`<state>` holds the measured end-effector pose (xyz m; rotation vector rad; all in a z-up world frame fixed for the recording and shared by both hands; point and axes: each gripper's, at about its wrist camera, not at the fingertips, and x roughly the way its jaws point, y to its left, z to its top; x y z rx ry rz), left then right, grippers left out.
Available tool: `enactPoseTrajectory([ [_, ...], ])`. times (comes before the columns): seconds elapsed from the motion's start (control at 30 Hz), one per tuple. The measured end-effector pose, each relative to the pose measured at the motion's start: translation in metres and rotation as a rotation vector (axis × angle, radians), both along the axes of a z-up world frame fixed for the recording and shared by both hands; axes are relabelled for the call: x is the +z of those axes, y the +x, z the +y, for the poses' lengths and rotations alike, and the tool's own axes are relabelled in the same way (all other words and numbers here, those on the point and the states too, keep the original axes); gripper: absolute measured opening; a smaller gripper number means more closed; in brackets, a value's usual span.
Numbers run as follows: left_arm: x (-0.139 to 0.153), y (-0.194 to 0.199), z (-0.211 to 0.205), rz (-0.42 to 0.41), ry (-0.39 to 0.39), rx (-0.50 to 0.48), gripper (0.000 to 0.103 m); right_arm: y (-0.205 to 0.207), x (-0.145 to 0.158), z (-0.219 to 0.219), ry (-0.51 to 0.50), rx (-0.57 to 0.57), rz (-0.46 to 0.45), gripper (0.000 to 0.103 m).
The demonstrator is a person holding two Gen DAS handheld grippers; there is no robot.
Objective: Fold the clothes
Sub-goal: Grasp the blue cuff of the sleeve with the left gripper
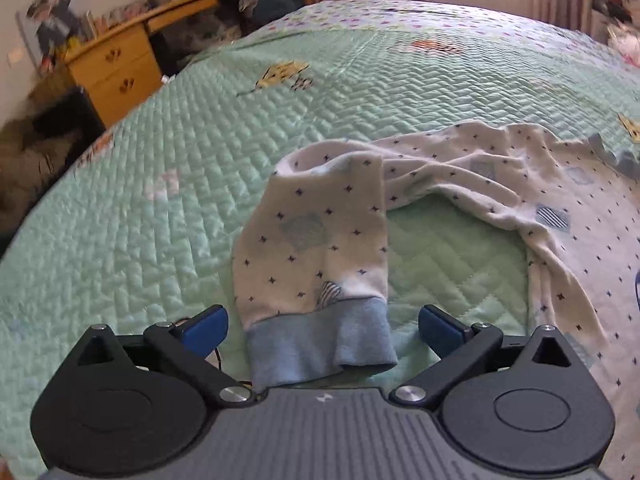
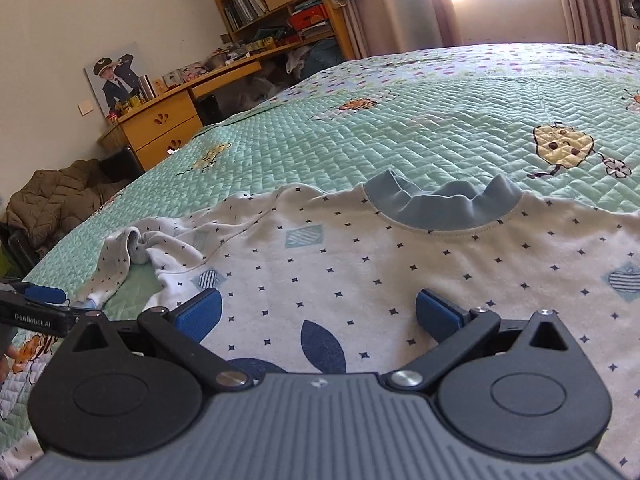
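A white star-print pajama top with blue collar lies spread flat, its blue-cuffed sleeve bent back toward the hem.

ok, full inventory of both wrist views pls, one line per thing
pyjama top: 1, white with navy stars, spread on the quilt
sleeve cuff: 1, light blue, between the left gripper's open jaws
collar: 1, light blue, far edge of top
quilt: 1, mint green, covers bed
desk: 1, wooden, far left
bookshelf: 1, wooden, above desk
jacket: 1, olive, left of bed
left gripper: 1, black, blue pads, open
right gripper: 1, same, open over the top
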<state>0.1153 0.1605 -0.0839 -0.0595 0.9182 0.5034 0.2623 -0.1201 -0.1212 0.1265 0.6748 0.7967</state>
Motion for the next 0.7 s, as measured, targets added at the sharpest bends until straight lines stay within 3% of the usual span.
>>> enactPoseTrajectory([
  [0.27, 0.010, 0.002, -0.021, 0.019, 0.086, -0.048, 0.101, -0.006, 0.015, -0.003, -0.076, -0.053, -0.021, 0.103],
  [0.43, 0.001, 0.002, -0.019, 0.039, 0.050, -0.051, 0.101, -0.011, 0.020, 0.002, -0.128, -0.053, -0.024, 0.103],
  [0.7, -0.011, 0.002, 0.010, -0.007, -0.062, 0.003, 0.103, -0.009, 0.000, 0.014, -0.245, -0.048, -0.048, 0.103],
])
